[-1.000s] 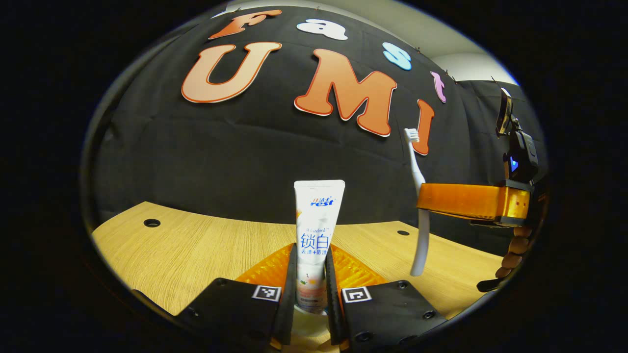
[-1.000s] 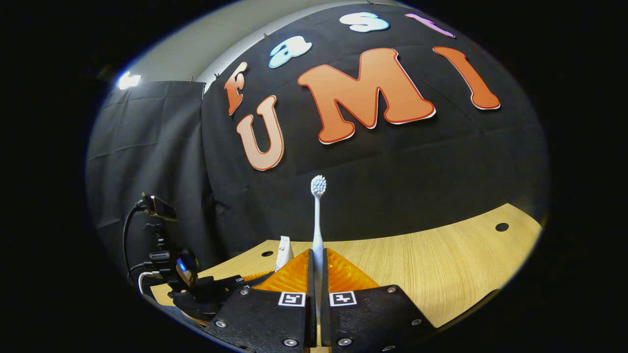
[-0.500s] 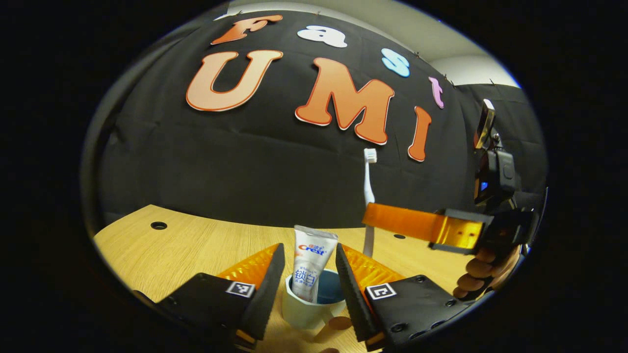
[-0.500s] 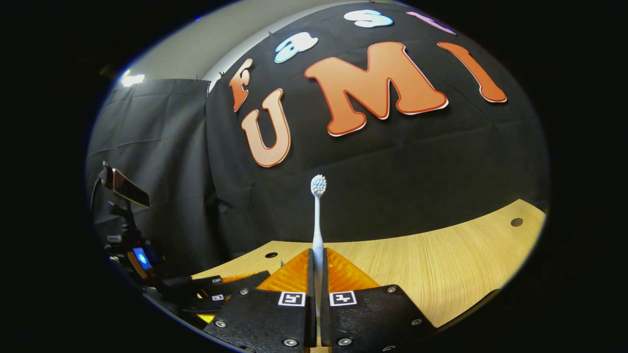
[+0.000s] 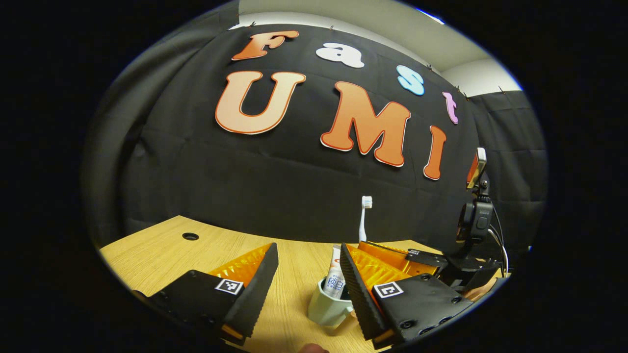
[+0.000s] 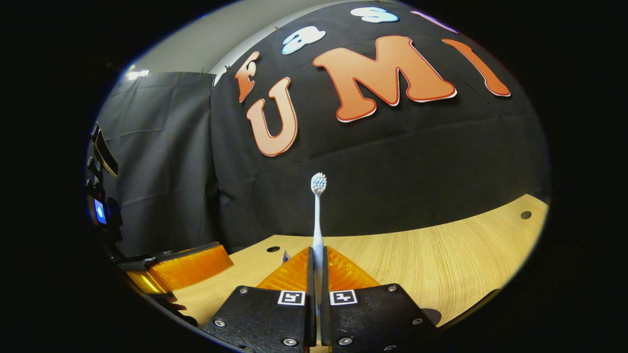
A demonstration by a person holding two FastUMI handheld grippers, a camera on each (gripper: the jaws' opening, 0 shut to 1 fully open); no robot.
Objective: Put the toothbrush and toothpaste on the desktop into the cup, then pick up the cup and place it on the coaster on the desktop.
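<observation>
A: The left gripper (image 5: pixel 306 274) stood with fingers apart around the cup (image 5: pixel 327 308), toothpaste (image 5: pixel 335 279) inside it.

B: The right gripper (image 6: pixel 317 274) pinched the light, stiff toothbrush (image 6: pixel 318 215) low on its handle, beside the cup.

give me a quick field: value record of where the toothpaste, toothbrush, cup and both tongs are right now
toothpaste: standing in the cup, top end poking out
cup: pale, on the wooden desktop, between the left tongs' fingers
left tongs: open, touching nothing
toothbrush: upright, bristles up, not in the cup
right tongs: shut on the toothbrush handle
coaster: can't be made out
</observation>
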